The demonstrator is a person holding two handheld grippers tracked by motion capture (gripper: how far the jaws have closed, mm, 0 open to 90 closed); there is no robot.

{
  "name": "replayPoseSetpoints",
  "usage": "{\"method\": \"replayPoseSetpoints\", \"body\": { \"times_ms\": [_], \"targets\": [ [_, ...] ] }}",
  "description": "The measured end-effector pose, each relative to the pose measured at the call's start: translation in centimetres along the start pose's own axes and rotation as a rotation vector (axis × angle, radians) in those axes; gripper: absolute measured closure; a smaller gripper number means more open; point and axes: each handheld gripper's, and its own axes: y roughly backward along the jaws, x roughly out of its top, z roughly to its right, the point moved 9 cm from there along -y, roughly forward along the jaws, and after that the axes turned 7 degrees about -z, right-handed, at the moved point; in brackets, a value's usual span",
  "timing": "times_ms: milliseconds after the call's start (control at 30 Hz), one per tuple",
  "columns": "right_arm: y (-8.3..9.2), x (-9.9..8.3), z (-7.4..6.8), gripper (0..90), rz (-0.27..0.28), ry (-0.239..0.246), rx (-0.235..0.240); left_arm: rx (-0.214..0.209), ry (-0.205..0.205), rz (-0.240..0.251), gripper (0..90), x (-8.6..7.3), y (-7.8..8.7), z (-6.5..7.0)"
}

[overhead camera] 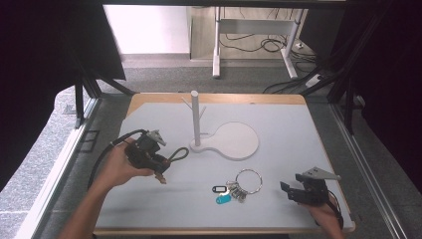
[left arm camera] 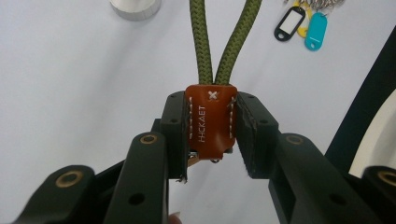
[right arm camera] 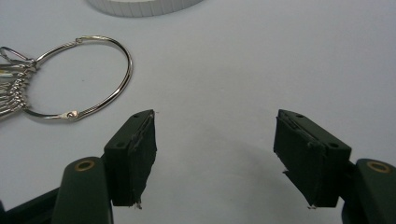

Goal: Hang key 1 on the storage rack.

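Observation:
My left gripper (overhead camera: 160, 168) (left arm camera: 211, 126) is shut on the brown leather tab (left arm camera: 210, 122) of a keychain, held a little above the left side of the table. Its olive-green rope loop (overhead camera: 178, 154) (left arm camera: 222, 42) sticks out toward the white peg stand (overhead camera: 196, 119). The stand's round base (overhead camera: 235, 140) lies at mid-table. A bunch of keys with black and teal tags (overhead camera: 222, 194) (left arm camera: 303, 25) on a large metal ring (overhead camera: 249, 180) (right arm camera: 79, 77) lies near the front. My right gripper (overhead camera: 288, 191) (right arm camera: 217, 158) stands open at the front right, nothing between its pads.
The work surface is a pale mat on a wood-edged table (overhead camera: 214, 98). Black frame struts (overhead camera: 82, 94) stand at both sides. A desk frame and cables (overhead camera: 268, 45) are on the floor beyond the far edge.

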Motion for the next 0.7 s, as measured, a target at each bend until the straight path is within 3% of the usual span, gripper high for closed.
{"method": "replayPoseSetpoints", "body": {
  "times_ms": [267,700],
  "targets": [
    [0.0,-0.1,0.0,30.1,-0.002,-0.001,-0.002,-0.015,-0.011,0.026,66.8,0.3,0.9,-0.2],
    [-0.1,-0.1,0.0,30.3,-0.009,0.001,-0.004,-0.007,0.011,0.039,66.8,0.7,1.6,-1.1]
  ]
}}
